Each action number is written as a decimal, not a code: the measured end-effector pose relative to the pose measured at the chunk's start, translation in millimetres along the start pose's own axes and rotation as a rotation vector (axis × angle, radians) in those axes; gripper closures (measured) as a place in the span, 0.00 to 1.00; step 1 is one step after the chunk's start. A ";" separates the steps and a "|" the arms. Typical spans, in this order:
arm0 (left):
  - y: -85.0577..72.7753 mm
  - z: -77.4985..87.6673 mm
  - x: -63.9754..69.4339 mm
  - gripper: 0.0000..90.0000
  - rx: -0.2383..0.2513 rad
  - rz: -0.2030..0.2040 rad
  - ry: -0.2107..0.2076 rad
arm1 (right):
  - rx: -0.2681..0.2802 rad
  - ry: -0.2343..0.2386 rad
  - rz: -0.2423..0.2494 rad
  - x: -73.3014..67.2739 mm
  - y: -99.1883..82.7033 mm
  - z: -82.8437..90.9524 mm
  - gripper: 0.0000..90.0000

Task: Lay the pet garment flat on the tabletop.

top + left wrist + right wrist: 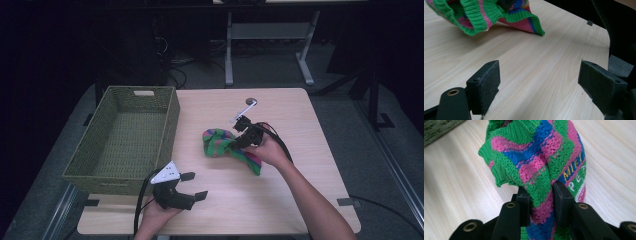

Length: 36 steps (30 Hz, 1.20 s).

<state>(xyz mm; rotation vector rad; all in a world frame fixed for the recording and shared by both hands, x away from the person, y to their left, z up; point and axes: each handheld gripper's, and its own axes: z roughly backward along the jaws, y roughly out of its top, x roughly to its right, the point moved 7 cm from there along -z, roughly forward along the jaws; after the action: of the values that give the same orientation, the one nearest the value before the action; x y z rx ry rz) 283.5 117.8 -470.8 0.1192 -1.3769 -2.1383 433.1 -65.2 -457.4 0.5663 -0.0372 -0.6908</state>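
A striped knit (227, 145) in green, pink and blue is pinched between the jaws of the right gripper (239, 142) near the middle of the table (300, 165); in the right gripper view a fold of it (537, 170) is clamped between the two pads. Part of the knit is seen resting on the tabletop. The left gripper (192, 186) is held at the near left, its jaws wide apart with nothing between them. A woven basket (90, 165) is set at the table's left edge.
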 end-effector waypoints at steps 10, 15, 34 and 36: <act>1.8 3.0 -0.4 0.20 0.020 -0.004 0.003 | 0.059 0.016 0.023 -15.9 -0.5 36.2 0.77; 2.0 3.9 0.6 0.20 0.024 -0.008 0.004 | 0.078 0.019 0.036 -24.8 -2.3 51.8 0.77; 2.5 7.8 2.9 0.20 0.040 -0.013 0.011 | 0.140 0.047 0.075 -58.3 -36.6 95.6 0.77; 3.0 8.2 2.7 0.20 0.044 -0.010 0.013 | 0.144 0.042 0.075 -61.9 -41.2 96.9 0.77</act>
<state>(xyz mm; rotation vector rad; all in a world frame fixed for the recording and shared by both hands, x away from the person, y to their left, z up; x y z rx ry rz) 279.4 122.1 -463.8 0.1578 -1.4198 -2.1125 339.8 -99.8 -386.6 0.7146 -0.0692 -0.6062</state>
